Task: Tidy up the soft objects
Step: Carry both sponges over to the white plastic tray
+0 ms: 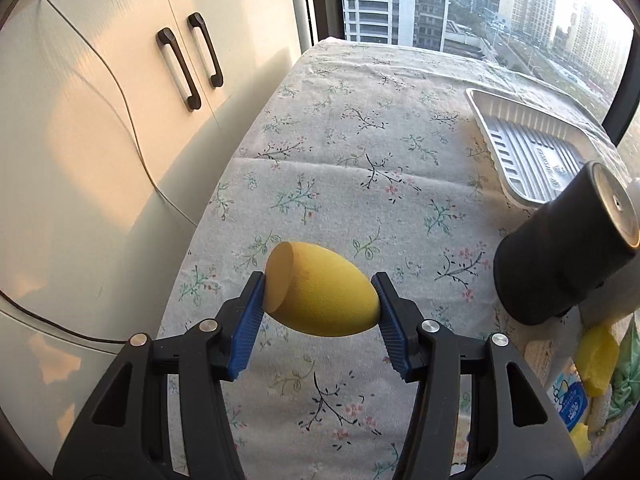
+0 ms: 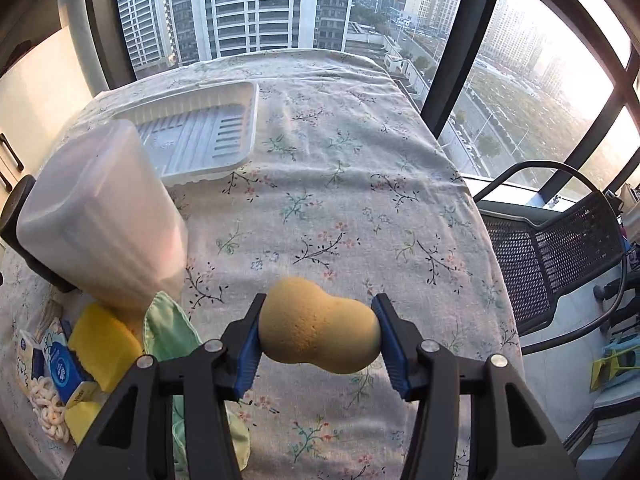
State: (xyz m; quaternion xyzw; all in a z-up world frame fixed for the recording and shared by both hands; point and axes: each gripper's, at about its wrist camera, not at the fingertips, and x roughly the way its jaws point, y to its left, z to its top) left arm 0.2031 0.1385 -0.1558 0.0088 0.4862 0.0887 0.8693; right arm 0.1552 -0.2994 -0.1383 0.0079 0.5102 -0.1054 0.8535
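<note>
Jaws clamped: L egg sponge, R gourd sponge

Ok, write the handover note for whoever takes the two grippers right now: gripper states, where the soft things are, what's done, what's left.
Left gripper: shut on the yellow egg-shaped sponge, held above the floral tablecloth.
Right gripper: shut on the orange gourd-shaped sponge, also clear of the cloth.
White plastic tray: near the window, nothing in it.
Pile at the near edge: yellow sponge, green cloth, blue tissue packs, knitted white piece.
Done: both sponges picked up. Nothing placed yet.
Left: probably set both sponges in the tray, then go back for the pile.
</note>
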